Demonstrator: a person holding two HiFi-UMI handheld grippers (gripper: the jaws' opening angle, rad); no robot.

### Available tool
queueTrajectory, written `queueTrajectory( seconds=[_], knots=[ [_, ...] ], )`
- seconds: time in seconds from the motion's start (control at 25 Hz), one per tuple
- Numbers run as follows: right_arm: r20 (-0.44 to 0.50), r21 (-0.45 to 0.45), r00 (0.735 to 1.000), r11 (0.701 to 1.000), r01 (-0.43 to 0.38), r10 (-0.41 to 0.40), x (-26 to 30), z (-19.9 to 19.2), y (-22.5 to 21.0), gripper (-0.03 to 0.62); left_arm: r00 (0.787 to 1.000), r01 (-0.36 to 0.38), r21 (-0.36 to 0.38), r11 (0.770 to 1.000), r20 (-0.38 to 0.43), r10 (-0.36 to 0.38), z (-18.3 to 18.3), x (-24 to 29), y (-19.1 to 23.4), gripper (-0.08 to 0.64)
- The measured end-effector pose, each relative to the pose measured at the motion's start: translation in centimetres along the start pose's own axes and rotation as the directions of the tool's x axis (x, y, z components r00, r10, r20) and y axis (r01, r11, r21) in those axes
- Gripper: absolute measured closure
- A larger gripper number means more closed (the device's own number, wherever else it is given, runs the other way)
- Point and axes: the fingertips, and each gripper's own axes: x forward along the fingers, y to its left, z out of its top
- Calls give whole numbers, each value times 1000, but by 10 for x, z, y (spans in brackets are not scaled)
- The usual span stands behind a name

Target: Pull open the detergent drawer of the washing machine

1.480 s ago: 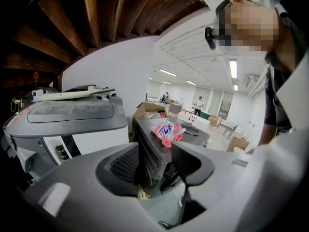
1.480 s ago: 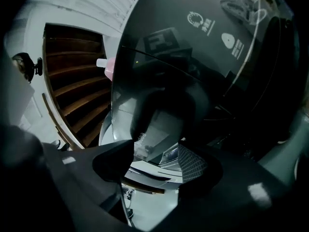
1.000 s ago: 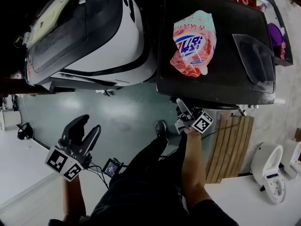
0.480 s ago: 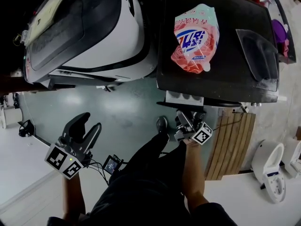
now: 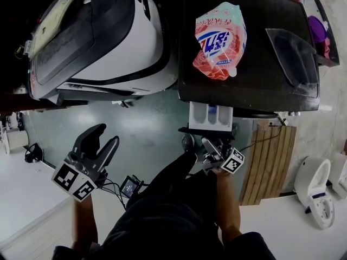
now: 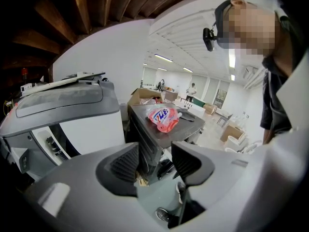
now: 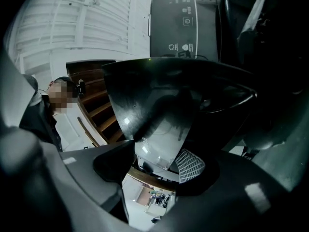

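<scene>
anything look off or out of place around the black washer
The detergent drawer juts out from the front of the black washer, white compartments exposed, with the right gripper at its front panel. A pink detergent pouch lies flat on top. No spill visible.

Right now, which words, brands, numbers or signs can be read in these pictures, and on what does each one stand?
Detergent bag: blue-and-white brand logo with characters, too blurred to read.
Washing machine control panel: small white symbols, too small to read.
Marker cubes: black-and-white square patterns, no letters.
No text is clear enough to quote.
</scene>
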Motion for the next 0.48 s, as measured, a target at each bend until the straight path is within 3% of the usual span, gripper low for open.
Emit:
queueTrajectory(
  seconds=[0.16, 0.48],
  knots=[
    [19, 39, 1000, 999, 7, -8, -32, -13, 15, 334, 1000, 12, 5, 1000, -6, -12, -3, 4, -1, 334],
    [-18, 30, 999, 999, 42, -41, -29, -15, 12, 333, 998, 55, 26, 998, 42, -56, 9, 3, -18, 334]
  ],
)
